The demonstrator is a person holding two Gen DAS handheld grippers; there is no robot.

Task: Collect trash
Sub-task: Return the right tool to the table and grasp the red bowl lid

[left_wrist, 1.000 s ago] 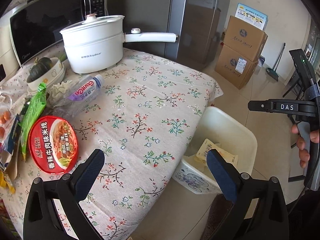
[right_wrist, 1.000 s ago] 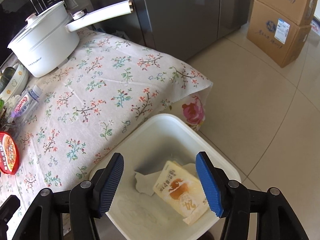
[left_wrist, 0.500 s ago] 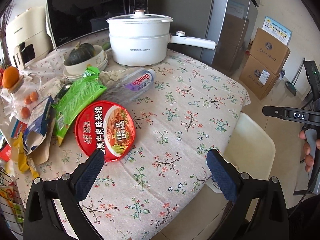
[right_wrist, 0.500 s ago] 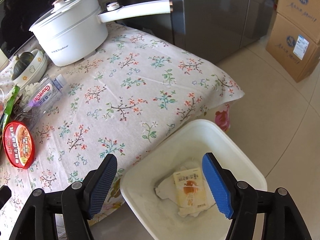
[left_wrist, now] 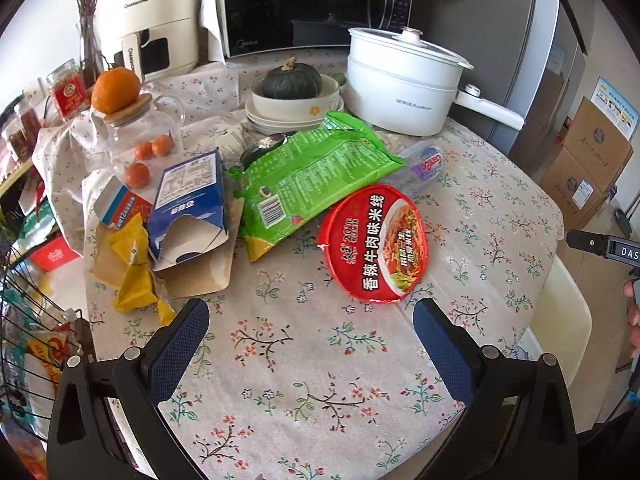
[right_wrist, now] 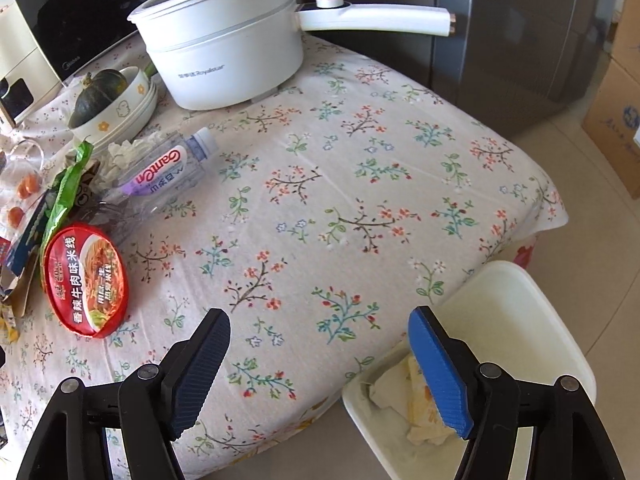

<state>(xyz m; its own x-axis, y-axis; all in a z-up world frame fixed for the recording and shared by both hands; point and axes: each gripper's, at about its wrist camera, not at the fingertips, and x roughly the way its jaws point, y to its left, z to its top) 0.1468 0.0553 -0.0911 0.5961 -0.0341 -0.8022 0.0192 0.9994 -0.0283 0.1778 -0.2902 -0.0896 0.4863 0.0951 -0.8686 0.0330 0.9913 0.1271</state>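
Note:
Trash lies on the floral tablecloth: a red noodle bowl lid (left_wrist: 374, 244) (right_wrist: 86, 280), a green snack bag (left_wrist: 308, 172), a crushed clear water bottle (left_wrist: 420, 168) (right_wrist: 160, 176), a torn blue carton (left_wrist: 188, 204) and yellow wrappers (left_wrist: 132, 268). My left gripper (left_wrist: 310, 340) hangs open above the cloth, just short of the red lid, with nothing between its fingers. My right gripper (right_wrist: 320, 364) is open and empty over the table's front edge. The white bin (right_wrist: 528, 312) (left_wrist: 568, 320) stands on the floor beside the table, holding a yellow packet (right_wrist: 424, 408) and tissue.
A white electric pot (left_wrist: 400, 84) (right_wrist: 228, 44) with a long handle, a bowl holding a dark squash (left_wrist: 292, 84), a microwave (left_wrist: 304, 4) and a glass jar with oranges (left_wrist: 136, 136) stand at the back. Cardboard boxes (left_wrist: 588, 160) sit on the floor right. A wire basket (left_wrist: 28, 340) is at left.
Both grippers have swung left from over the bin toward the table. The left view now takes in the trash pile; the right gripper's jaws have widened.

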